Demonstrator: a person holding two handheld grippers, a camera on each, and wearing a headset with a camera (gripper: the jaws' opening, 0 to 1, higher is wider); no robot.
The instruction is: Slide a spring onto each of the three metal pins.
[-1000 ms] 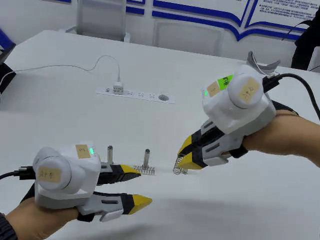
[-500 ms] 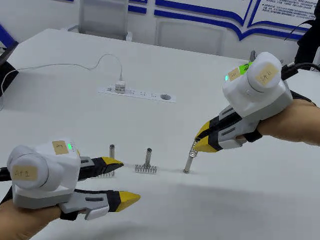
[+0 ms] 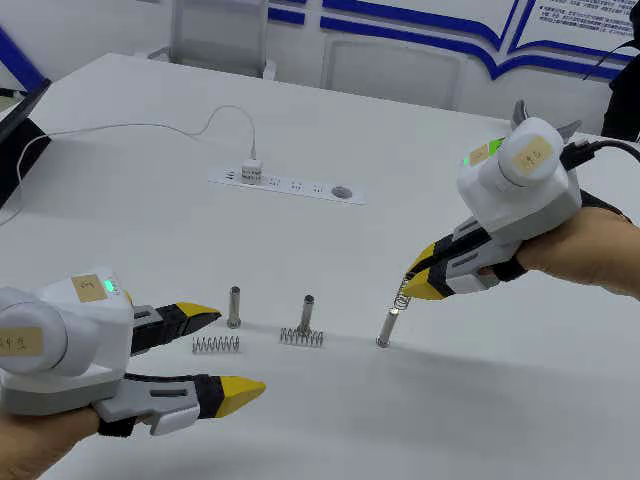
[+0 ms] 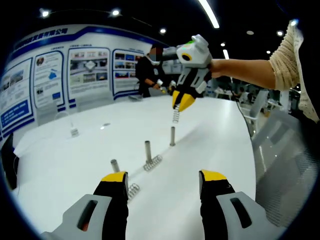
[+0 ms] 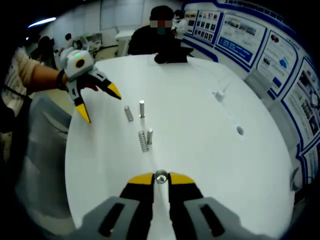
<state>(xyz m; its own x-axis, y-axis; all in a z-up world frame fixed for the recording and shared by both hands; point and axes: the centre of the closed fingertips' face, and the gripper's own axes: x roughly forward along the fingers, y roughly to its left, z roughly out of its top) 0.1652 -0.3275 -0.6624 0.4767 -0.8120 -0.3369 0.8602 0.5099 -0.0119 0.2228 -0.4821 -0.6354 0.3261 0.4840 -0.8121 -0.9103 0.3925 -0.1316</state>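
Three upright metal pins stand in a row on the white table: left pin point(image 3: 235, 305), middle pin point(image 3: 306, 313), right pin point(image 3: 386, 328). My right gripper point(image 3: 421, 285) is shut on a small spring point(image 3: 402, 296) that hangs just over the right pin's top; whether they touch I cannot tell. The spring's round end point(image 5: 161, 177) shows between the shut jaws. Two more springs lie flat, one point(image 3: 216, 344) by the left pin and one point(image 3: 302, 337) at the middle pin's foot. My left gripper point(image 3: 228, 352) is open with nothing in it, at the near left, short of the left spring point(image 4: 133, 190).
A white power strip point(image 3: 285, 185) with a plugged-in charger and cable lies further back on the table. A person sits at the table's far side point(image 5: 162, 30). Chairs stand behind the far edge.
The right gripper has lifted the spring off the table and brought it over the right pin. The left gripper has drawn back to the left, uncovering the left spring.
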